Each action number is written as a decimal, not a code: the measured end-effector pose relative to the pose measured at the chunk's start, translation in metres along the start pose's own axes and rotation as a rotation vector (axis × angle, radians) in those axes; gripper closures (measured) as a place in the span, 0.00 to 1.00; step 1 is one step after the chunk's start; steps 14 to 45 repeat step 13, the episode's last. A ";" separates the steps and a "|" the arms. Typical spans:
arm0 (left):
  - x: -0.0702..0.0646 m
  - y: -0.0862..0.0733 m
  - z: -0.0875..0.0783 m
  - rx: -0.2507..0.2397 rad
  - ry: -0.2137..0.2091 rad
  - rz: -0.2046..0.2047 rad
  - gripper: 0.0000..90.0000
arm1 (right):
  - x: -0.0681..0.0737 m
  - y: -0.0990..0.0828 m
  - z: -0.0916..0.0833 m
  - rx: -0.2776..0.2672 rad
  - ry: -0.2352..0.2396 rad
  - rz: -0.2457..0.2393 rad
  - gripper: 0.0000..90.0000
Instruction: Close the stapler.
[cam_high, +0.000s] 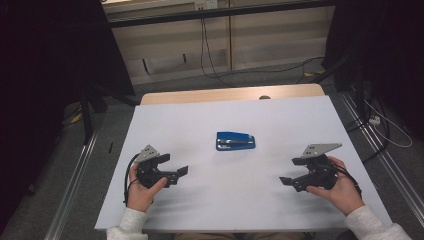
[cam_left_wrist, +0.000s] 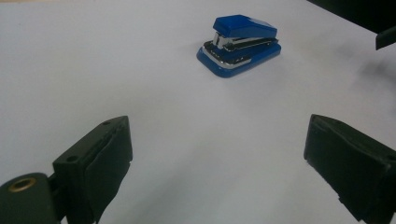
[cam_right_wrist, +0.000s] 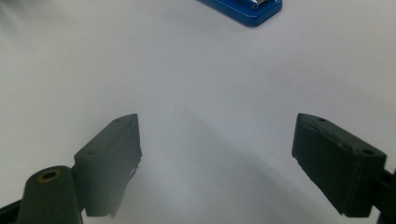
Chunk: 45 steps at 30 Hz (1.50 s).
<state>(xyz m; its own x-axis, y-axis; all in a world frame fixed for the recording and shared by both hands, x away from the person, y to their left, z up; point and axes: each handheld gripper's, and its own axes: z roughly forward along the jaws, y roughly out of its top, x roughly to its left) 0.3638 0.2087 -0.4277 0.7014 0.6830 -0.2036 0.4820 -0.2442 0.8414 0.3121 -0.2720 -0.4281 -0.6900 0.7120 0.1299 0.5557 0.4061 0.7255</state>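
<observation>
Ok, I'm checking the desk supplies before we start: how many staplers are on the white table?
1. The small blue plastic stapler with a silver metal magazine lies flat near the middle of the white table, between and ahead of the left gripper and right gripper, untouched by either.

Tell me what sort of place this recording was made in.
Probably a lab recording station: a white-topped table bearing one blue stapler, metal floor rails, loose cables, dark screens at the sides.

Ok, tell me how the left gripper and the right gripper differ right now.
The left gripper sits left of the blue stapler, pointing right; the right gripper sits right of it, pointing left. The left gripper's grey plate looks smaller than the right gripper's. Both are open, empty and apart from the stapler.
</observation>
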 end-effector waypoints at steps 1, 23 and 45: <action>0.000 -0.001 -0.002 0.004 0.000 -0.002 0.09 | 0.000 -0.001 -0.001 0.001 0.001 0.001 0.17; 0.007 -0.014 -0.020 0.007 0.016 -0.005 0.09 | 0.003 -0.004 -0.004 0.006 -0.002 0.001 0.16; 0.007 -0.014 -0.020 0.007 0.016 -0.005 0.09 | 0.003 -0.004 -0.004 0.006 -0.002 0.001 0.16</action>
